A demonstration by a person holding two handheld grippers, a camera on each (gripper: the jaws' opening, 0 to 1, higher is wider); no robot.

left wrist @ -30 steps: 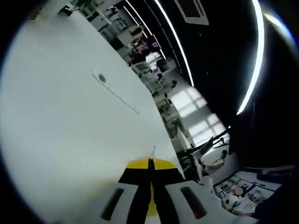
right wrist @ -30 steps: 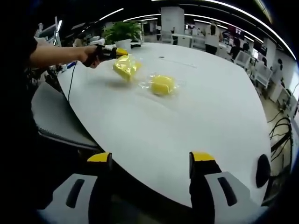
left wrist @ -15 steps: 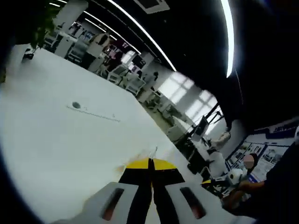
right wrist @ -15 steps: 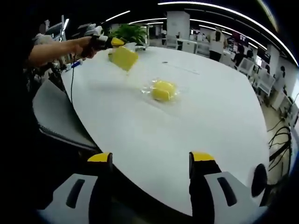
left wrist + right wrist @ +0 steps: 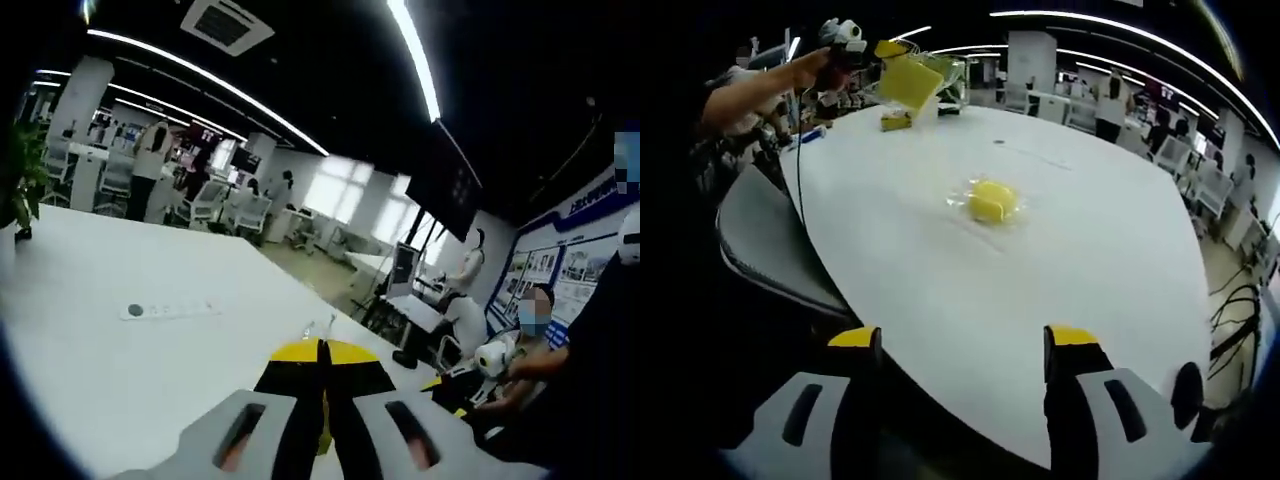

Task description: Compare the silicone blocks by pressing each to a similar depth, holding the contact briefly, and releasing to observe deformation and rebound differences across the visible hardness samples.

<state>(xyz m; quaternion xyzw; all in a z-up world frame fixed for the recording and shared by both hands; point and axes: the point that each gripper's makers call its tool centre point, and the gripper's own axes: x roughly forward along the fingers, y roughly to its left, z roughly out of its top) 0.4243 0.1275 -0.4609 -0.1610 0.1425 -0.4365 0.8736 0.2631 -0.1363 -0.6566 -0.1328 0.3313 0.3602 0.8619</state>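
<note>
Hanging over the near edge of the white surface (image 5: 1060,300) with jaws wide apart and empty, the right gripper (image 5: 962,345) faces the bagged yellow block (image 5: 992,200) lying straight ahead mid-surface, while the left gripper (image 5: 885,50), clamped shut on another bagged block (image 5: 910,82), holds it aloft farther off.

Probably an open-plan office: beyond the white table (image 5: 1060,270) ahead stand desks and swivel chairs (image 5: 215,205) under strip lights (image 5: 415,60).
</note>
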